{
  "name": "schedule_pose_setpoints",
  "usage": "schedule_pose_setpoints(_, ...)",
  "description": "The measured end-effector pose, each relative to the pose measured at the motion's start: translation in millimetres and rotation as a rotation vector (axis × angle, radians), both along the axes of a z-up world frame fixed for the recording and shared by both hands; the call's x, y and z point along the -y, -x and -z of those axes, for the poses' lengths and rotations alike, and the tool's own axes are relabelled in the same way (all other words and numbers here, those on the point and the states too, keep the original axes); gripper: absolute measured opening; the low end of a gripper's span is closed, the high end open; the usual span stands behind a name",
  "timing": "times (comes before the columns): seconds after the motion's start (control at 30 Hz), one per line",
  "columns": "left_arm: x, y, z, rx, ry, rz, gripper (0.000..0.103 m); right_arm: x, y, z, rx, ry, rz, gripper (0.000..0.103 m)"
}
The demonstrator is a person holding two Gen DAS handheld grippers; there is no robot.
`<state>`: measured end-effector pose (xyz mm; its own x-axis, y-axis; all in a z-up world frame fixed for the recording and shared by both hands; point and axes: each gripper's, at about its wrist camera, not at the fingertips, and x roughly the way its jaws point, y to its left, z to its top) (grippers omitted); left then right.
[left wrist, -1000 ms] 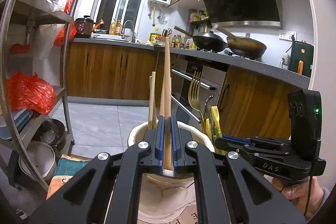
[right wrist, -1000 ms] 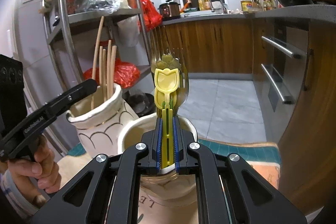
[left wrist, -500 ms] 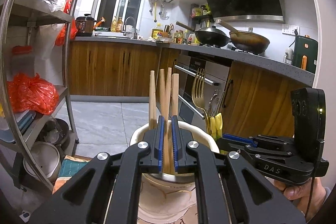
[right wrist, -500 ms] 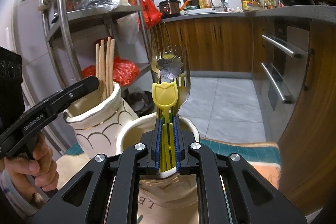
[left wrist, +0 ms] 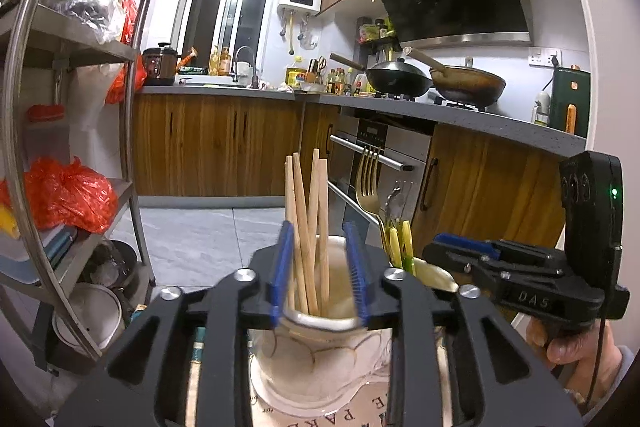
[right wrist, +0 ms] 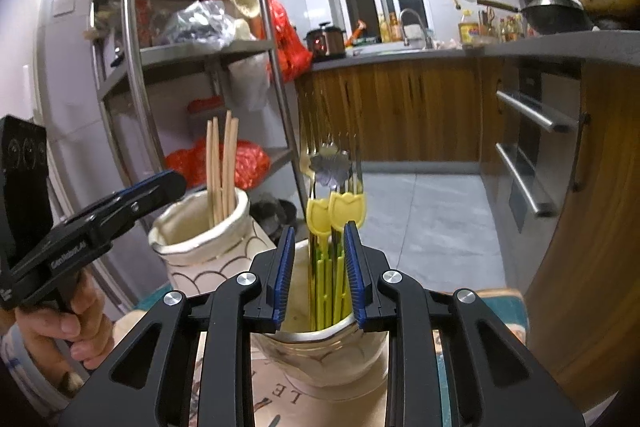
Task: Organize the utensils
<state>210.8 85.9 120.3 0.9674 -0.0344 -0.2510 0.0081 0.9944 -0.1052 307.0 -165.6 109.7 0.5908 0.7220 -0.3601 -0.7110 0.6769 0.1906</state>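
Both claws are opening, nothing gripped: left claw [left wrist: 320, 267] astride the chopsticks [left wrist: 306, 227], right claw [right wrist: 318, 267] astride the yellow-handled cutlery [right wrist: 334, 223]. A pad could snag an utensil on withdrawal towards 6 o'clock, tipping a jar [right wrist: 324, 359].

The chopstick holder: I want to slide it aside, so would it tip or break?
The chopstick holder looks ceramic, so probably heavy, stiff and chippable. Its tall shape and upright chopsticks suggest a high push could tip it.
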Motion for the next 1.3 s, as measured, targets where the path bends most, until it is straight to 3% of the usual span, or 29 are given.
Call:
schedule_pose_setpoints(0.07,0,10,-1,0.014,-0.008,-0.01,0.052,5,3,-1,0.011,-0.01,0.013,0.03)
schedule_pose_setpoints(0.1,0,14,-2,0.02,-0.01,-0.016,0.059,8,5,-1,0.015,-0.015,0.018,0.036)
schedule_pose_setpoints(0.23,0,32,-4,0.042,-0.013,-0.04,0.067,16,15,-2,0.032,-0.018,0.033,0.05)
schedule_pose_setpoints(0.33,-1,43,-4,0.048,-0.001,-0.051,0.075,21,23,-4,0.043,-0.022,0.039,0.053)
schedule_pose_setpoints(0.5,0,66,3,0.073,0.015,-0.076,0.097,26,42,-2,0.066,-0.047,0.052,0.068)
schedule_pose_setpoints(0.6,2,75,9,0.069,0.007,-0.099,0.097,27,50,3,0.082,-0.061,0.057,0.077)
schedule_pose_setpoints(1.03,11,92,22,0.082,0.001,-0.119,0.097,35,80,18,0.111,-0.067,0.092,0.089)
schedule_pose_setpoints(1.3,26,96,38,0.079,-0.037,-0.147,0.097,39,90,24,0.161,-0.083,0.108,0.091)
